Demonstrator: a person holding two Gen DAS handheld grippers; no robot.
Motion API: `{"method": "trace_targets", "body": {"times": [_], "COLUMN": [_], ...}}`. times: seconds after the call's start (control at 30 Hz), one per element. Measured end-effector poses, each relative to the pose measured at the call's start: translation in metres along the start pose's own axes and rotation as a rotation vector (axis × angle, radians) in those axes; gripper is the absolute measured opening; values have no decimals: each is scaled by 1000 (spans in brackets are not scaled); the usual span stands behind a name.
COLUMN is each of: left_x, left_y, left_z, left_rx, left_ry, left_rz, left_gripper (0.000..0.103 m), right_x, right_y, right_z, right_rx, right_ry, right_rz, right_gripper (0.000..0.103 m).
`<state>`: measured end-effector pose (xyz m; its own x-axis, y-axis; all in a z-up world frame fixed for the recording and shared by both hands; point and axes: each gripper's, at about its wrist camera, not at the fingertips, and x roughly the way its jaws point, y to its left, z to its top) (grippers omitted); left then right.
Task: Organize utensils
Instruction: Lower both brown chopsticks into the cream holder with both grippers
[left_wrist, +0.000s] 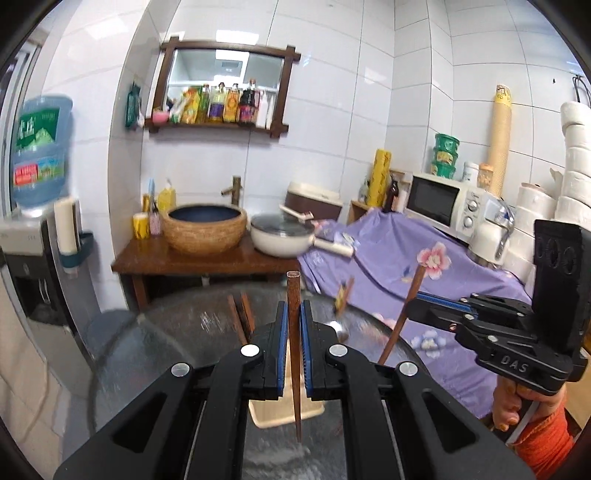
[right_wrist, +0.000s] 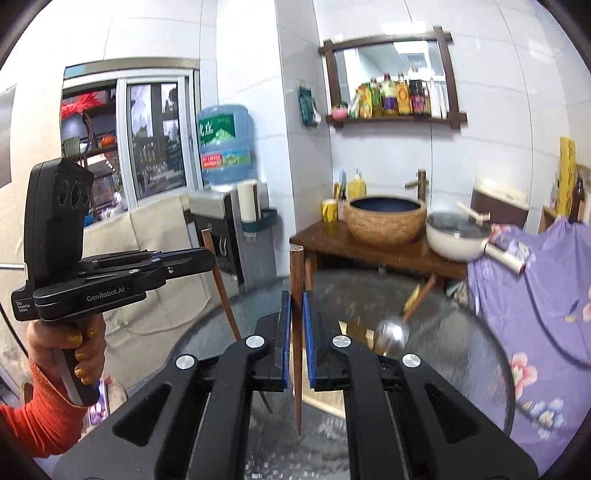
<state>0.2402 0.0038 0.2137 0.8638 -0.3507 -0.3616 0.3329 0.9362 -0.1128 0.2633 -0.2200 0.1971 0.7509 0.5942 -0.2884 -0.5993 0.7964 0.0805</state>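
Two dark brown wooden chopsticks, upright: your left gripper (left_wrist: 293, 314) pinches one chopstick (left_wrist: 294, 343), your right gripper (right_wrist: 294, 306) the other (right_wrist: 296, 332), both above the round glass desk (right_wrist: 443, 332); a metal spoon (right_wrist: 392, 334) nearby.

Behind the glass table (right_wrist: 461, 350), a woven basin (left_wrist: 204, 231) sits beside a lidded white pan (left_wrist: 282, 236); 1 microwave (left_wrist: 441, 201) rests above purple floral cloth (left_wrist: 388, 254).

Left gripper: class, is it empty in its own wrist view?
No, the left gripper is shut on a brown chopstick standing upright between its pads.
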Motion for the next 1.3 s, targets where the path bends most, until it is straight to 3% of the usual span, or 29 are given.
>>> {"method": "trace_targets", "body": {"times": [0.2, 0.43, 0.6, 0.93, 1.3], "left_x": [13, 48, 74, 122, 145], "left_y": [4, 12, 15, 22, 31], "left_z": [55, 72, 51, -16, -47], "left_rx": [-20, -46, -31, -41, -69], "left_ry": [-39, -32, -3, 129, 205], "left_rz": [19, 41, 79, 67, 67], "left_gripper": [7, 7, 7, 7, 7], "right_x": [0, 24, 54, 97, 112], "right_y": [-6, -20, -33, -47, -55], "right_z": [50, 66, 40, -19, -36], "right_rx": [-15, 1, 27, 65, 87], "right_ry": [-81, -93, -55, 60, 96], "right_rz": [-51, -99, -114, -134, -156], "right_gripper": [7, 7, 7, 7, 8]}}
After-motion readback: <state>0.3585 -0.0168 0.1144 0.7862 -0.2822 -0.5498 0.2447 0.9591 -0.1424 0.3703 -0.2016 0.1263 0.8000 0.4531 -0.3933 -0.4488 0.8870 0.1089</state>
